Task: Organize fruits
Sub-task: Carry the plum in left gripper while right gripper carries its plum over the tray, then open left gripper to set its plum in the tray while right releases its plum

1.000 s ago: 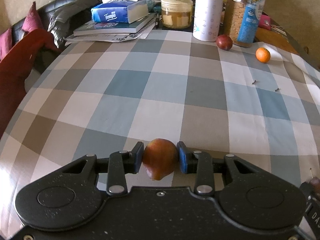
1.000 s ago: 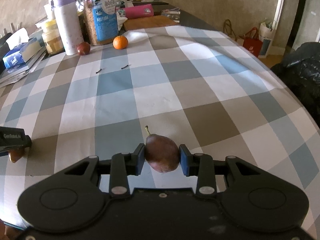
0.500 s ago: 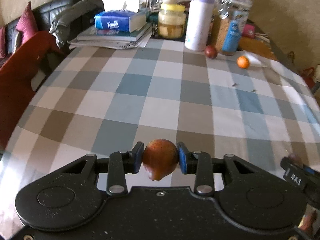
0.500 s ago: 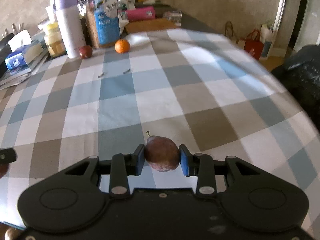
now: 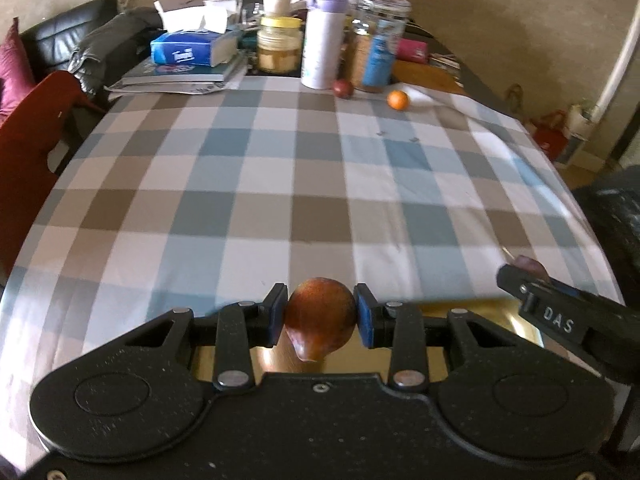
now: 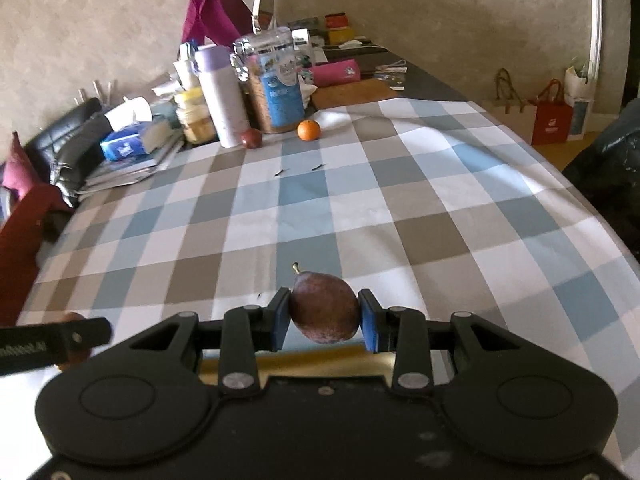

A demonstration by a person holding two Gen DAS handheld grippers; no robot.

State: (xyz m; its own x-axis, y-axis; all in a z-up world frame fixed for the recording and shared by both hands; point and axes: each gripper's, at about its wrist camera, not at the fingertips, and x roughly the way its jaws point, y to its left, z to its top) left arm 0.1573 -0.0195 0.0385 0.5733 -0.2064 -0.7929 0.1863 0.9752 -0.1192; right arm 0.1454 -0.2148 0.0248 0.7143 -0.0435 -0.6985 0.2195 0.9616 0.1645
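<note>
Both grippers are clamped on fruit. Low in the centre of the left wrist view, the left gripper [image 5: 321,316] pinches a red-orange pear [image 5: 320,317] between its blue pads [image 5: 277,315], narrow end pointing down toward the camera. Low centre of the right wrist view, the right gripper [image 6: 325,319] squeezes a darker, purplish-brown pear [image 6: 324,307] between its pads [image 6: 281,319], stem up and tilted away from the camera. Each gripper also shows at the edge of the other's view: the right one at the lower right of the left view, the left one at the lower left of the right view. Both pears hang above the near edge of the checked tablecloth [image 5: 280,184], and a gold surface [image 5: 472,316] shows under the fingers in both views. Two more fruits lie on the cloth at the far end, in the upper middle of each frame: a dark red plum [image 5: 343,88] beside a white bottle [image 5: 323,38], and an orange [image 5: 398,99] just right of it, near a jar with a blue label [image 5: 378,42]. Two small dark bits [image 6: 300,169] lie on the cloth below them. At upper left sit a tissue box [image 5: 188,49] on stacked books [image 5: 180,74], with a black sofa [image 5: 48,44] behind.
</note>
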